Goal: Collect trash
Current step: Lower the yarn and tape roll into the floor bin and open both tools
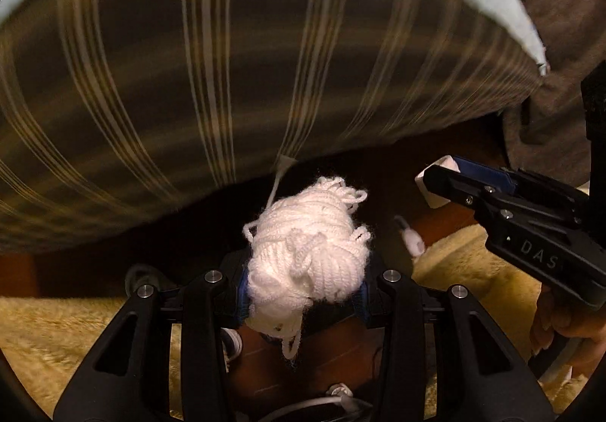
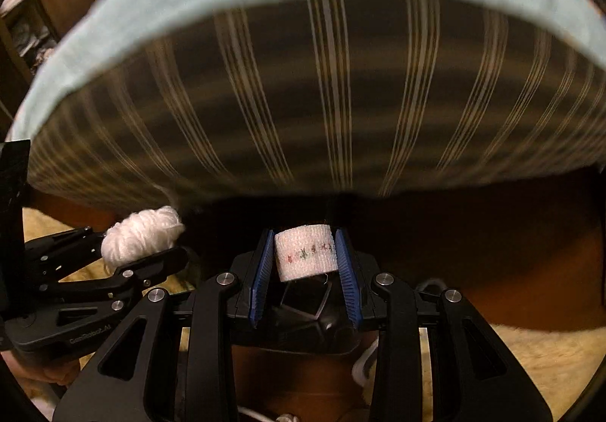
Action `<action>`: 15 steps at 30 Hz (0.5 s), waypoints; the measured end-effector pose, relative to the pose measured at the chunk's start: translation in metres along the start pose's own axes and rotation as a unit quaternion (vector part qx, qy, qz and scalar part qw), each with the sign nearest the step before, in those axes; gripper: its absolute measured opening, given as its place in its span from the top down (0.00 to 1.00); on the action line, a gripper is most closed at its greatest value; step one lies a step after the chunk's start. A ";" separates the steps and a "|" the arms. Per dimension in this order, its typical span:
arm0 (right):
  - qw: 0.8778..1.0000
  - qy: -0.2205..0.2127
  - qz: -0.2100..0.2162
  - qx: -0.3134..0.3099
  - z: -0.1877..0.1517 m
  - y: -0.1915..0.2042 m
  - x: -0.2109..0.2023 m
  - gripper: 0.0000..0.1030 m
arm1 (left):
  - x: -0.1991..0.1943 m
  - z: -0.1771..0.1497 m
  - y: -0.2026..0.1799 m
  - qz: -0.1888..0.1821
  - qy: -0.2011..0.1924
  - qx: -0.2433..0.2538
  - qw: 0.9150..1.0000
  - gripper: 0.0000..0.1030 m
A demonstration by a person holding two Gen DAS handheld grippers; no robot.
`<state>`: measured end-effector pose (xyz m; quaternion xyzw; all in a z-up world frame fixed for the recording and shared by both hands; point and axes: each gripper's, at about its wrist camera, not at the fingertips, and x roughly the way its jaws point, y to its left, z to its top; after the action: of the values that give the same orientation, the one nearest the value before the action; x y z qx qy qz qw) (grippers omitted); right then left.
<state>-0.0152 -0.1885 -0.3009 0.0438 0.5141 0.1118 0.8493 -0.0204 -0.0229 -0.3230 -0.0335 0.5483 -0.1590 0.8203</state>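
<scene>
White yarn ball [image 1: 308, 259] clamped in left tongs [image 1: 305, 289], patterned tape roll [image 2: 306, 250] clamped in right tongs [image 2: 306, 263]

A fluffy white bundle of wound yarn [image 1: 308, 255], loose loops and stray strands hanging off it, sits clamped between the blue pads of the left gripper [image 1: 305, 295]. A short white roll of textured bandage tape [image 2: 306, 250] (a faint coloured pattern circles its middle) stands pinched between the right gripper's [image 2: 306, 263] blue pads.
</scene>
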 end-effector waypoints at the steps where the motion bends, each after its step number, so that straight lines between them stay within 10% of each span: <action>1: 1.000 0.012 0.003 0.008 -0.003 -0.002 0.010 0.67 | 0.006 0.000 0.001 0.000 0.006 -0.003 1.000 0.62; 15: 0.995 0.090 0.003 0.048 -0.021 -0.010 0.082 0.66 | 0.074 -0.016 0.006 0.004 0.089 0.009 0.996 0.61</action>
<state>0.0044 -0.1800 -0.3839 0.0761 0.5932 0.0928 0.7960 -0.0075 -0.0370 -0.3961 -0.0102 0.6177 -0.1630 0.7693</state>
